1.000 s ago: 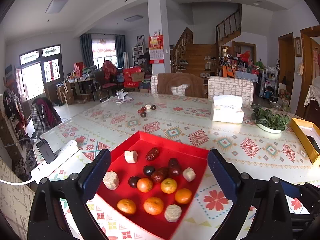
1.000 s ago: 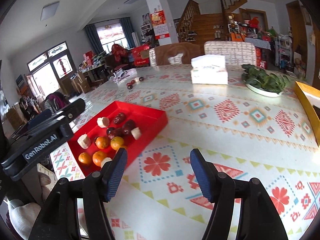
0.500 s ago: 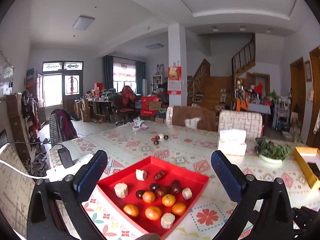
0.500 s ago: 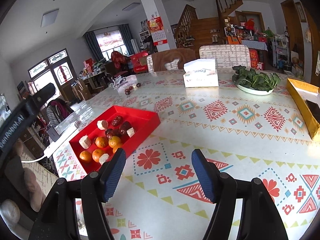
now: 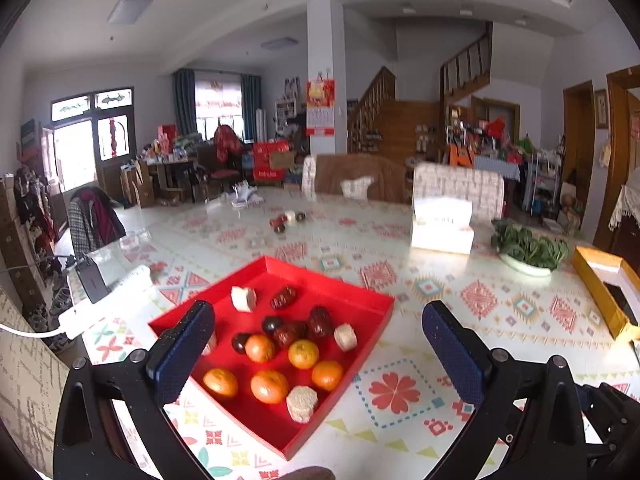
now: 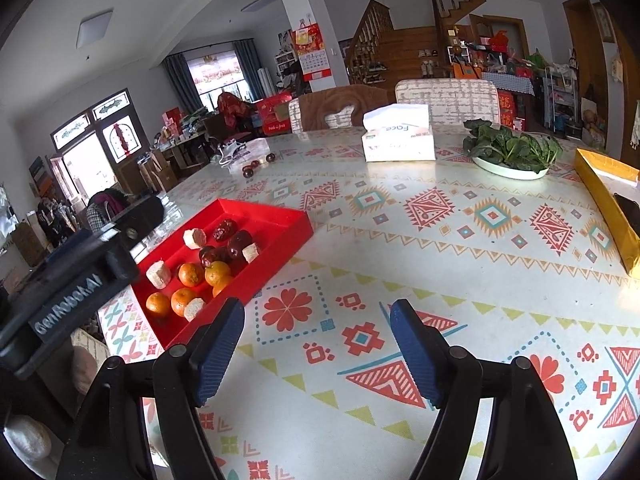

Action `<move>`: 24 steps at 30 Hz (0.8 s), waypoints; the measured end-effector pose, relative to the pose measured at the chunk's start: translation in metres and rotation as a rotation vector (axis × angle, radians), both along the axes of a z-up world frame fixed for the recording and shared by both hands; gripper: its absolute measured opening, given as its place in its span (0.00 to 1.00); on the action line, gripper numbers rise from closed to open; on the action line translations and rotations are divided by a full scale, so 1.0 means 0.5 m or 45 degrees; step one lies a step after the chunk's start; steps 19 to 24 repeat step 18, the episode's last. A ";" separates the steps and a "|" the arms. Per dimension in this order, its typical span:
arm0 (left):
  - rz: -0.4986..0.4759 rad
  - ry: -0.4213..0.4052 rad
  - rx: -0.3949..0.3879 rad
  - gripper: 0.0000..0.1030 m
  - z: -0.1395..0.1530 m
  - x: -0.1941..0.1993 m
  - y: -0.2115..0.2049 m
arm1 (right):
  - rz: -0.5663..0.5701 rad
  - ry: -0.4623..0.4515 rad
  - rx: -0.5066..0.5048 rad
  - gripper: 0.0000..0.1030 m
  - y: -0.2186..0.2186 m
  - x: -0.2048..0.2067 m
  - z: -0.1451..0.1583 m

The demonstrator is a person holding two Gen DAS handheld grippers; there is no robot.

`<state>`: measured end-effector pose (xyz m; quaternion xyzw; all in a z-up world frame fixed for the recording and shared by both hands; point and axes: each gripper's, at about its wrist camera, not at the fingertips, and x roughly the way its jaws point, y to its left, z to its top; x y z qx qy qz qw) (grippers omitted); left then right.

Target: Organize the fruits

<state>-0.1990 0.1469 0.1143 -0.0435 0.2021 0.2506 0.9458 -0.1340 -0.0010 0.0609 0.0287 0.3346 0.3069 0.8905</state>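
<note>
Left gripper (image 5: 320,344) over fruit-filled red tray (image 5: 362,300)

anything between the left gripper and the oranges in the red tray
Nothing visible blocks it. The left gripper hangs open above the near end of the red tray, with the oranges lying uncovered just ahead of its fingers; only a pale cut chunk lies beside them.

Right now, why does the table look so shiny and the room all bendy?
Left wrist view: window light glares off the table, the tissue box looks washed out and soft. Right wrist view: sharper; the fisheye lens curves the pillar and the yellow box, corners go dark.
</note>
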 end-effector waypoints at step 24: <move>-0.049 0.142 -0.059 1.00 -0.041 0.070 0.034 | -0.019 0.031 -0.049 0.80 0.034 0.043 -0.002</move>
